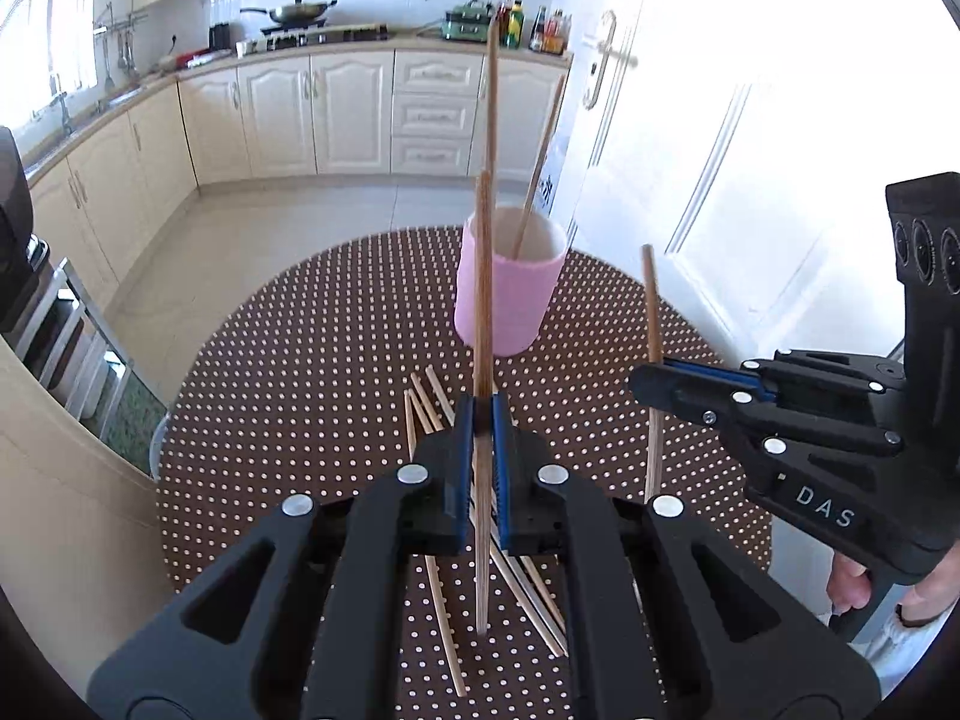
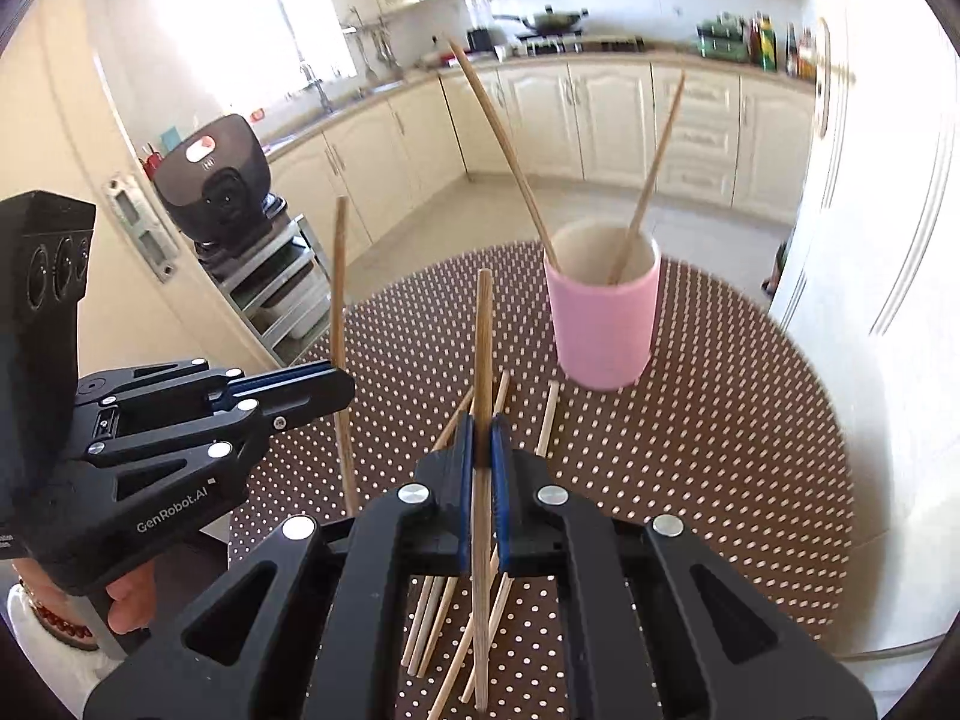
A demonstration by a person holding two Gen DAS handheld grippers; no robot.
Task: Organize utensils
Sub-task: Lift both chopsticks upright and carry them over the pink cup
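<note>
A pink cup (image 1: 509,291) (image 2: 602,324) stands on the far part of the round dotted table and holds two wooden chopsticks (image 1: 540,162) (image 2: 651,174) leaning apart. My left gripper (image 1: 482,414) is shut on one upright chopstick (image 1: 483,276), lifted above the table just short of the cup. My right gripper (image 2: 482,438) is shut on another upright chopstick (image 2: 482,348); in the left wrist view that gripper (image 1: 651,375) is at the right with its chopstick (image 1: 651,300) standing up. Several loose chopsticks (image 1: 432,420) (image 2: 441,618) lie on the table under both grippers.
The brown table with white dots (image 1: 288,396) (image 2: 720,450) drops off to tiled floor. A white door (image 1: 720,120) stands close at the right. A metal rack with a black appliance (image 2: 219,180) stands at the left. Kitchen counters (image 1: 300,54) line the far wall.
</note>
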